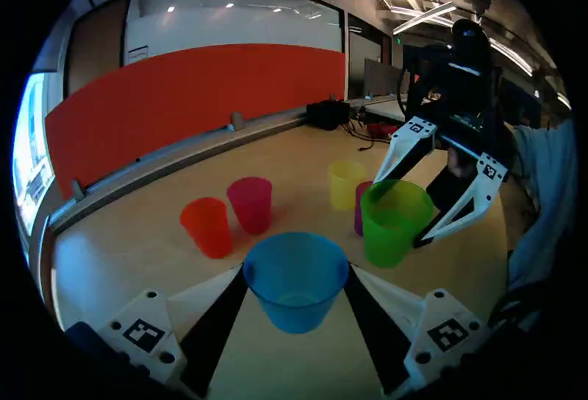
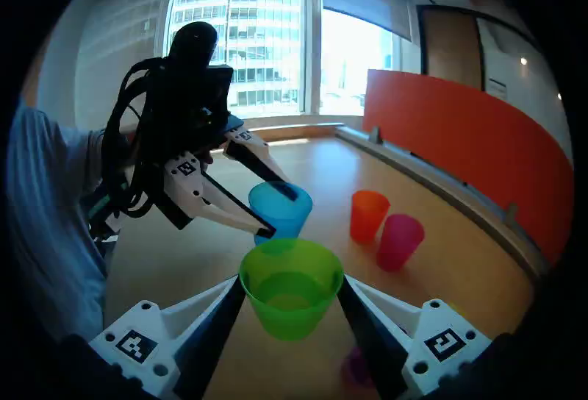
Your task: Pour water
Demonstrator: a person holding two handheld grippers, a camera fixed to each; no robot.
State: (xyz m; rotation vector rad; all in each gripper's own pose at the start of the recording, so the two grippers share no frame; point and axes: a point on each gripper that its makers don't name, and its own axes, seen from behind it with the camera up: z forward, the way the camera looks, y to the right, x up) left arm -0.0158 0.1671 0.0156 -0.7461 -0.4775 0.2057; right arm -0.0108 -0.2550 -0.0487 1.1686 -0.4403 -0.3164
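Six cups in all, one of each colour. A blue cup (image 1: 295,282) sits low in the centre of the left gripper view and a green cup (image 1: 393,222) right of centre. An orange cup (image 1: 207,226) and a pink cup (image 1: 251,204) are left of centre. A yellow cup (image 1: 345,184) and a purple cup (image 1: 360,209) are near the middle, the purple half hidden behind the green.

There are two grippers, the left gripper (image 1: 295,273) at the bottom edge and the right gripper (image 1: 399,211) at the right. Each has two fingers (image 1: 389,297), four together.

One desk (image 1: 132,268). One person, told by a sleeve (image 1: 547,179) at the right edge.
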